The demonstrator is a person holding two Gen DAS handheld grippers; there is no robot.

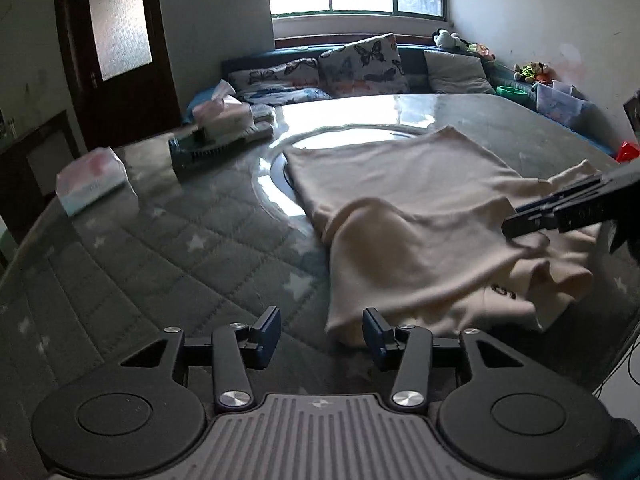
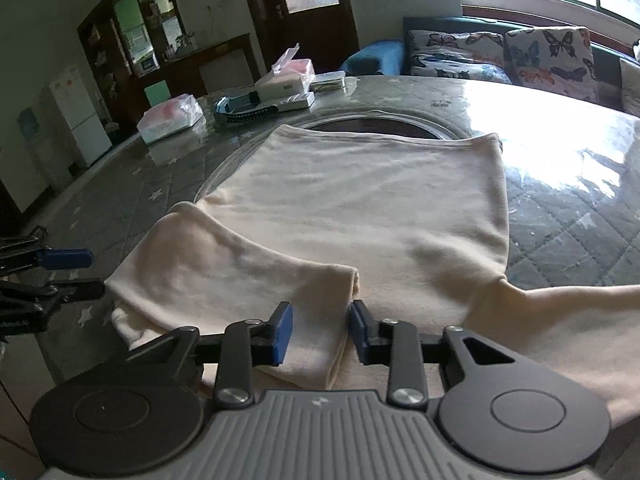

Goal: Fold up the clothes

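While both sets of fingers are spread apart and hold nothing, the right gripper (image 2: 320,334) hangs over a folded sleeve of the cream shirt (image 2: 360,200). The left gripper (image 1: 322,334) waits just beside the shirt's edge. The shirt lies on the shiny gray surface (image 1: 180,248), well apart from the tissue packs (image 1: 94,186).

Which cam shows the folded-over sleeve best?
Right wrist: the folded sleeve lies centred just ahead of the open right tongs, its cuff edge visible. Left wrist shows it side-on, partly behind the right tongs.
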